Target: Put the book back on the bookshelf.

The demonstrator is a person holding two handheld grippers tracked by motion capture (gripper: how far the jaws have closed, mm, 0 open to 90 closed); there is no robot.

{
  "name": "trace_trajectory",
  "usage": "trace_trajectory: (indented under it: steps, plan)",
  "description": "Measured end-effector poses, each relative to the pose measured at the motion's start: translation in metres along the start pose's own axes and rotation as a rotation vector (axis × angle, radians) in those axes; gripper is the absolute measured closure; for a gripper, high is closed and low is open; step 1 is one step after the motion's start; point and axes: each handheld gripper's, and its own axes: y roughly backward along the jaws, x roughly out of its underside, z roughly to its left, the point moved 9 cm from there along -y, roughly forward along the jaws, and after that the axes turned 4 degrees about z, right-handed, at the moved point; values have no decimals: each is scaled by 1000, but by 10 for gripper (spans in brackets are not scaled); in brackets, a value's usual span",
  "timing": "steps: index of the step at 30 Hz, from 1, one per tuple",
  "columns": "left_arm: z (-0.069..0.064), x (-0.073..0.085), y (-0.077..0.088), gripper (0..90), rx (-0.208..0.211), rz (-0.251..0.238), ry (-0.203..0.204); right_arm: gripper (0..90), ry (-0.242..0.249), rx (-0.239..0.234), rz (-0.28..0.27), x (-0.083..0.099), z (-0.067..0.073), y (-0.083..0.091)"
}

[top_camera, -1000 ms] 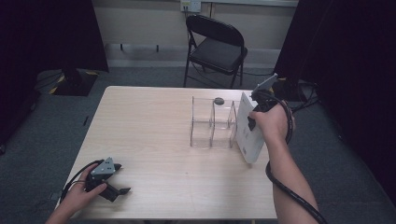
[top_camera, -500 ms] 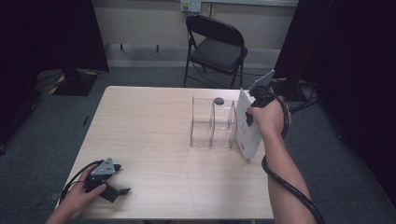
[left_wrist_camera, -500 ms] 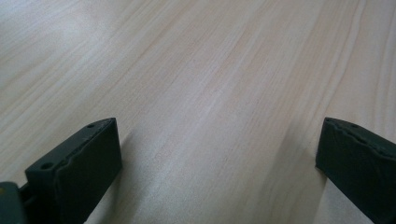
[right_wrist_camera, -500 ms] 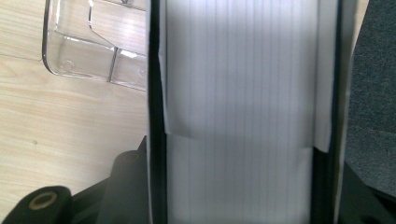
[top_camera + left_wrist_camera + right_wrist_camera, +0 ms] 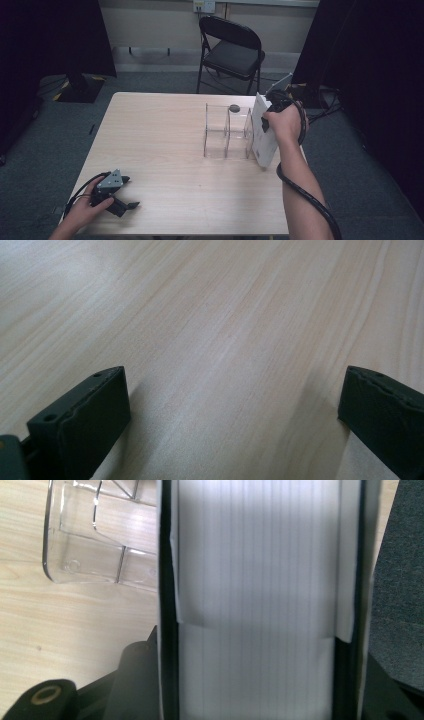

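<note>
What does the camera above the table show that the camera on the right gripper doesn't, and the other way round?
The high view alone shows the whole table, a folding chair behind it, a small dark object by the rack, and the left gripper resting near the table's front corner. The right gripper view alone shows, close up, the white book's page edges between black covers, clamped between the jaws. Both share the book, the clear acrylic rack beside it, and the wooden tabletop.

Two bare forearms with no sleeves worn, left gripper [image 5: 129, 204] black with a grey three-cornered plate at lower left, black cable looped beside it, right gripper [image 5: 270, 107] black, thick black cable trailed down the lower right, matte black jaws pierced by small screw holes
</note>
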Motion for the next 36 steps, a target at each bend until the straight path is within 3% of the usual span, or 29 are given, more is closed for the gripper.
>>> trace_trajectory:
  steps: [26, 36]
  plan:
    - [-2, 0, 0, 0, 6, -4, 9, 525, -30, 13, -12, -15, 0, -9]
    - [-2, 1, 0, 0, 6, -3, 8, 524, -22, 40, -48, -20, 4, -15]
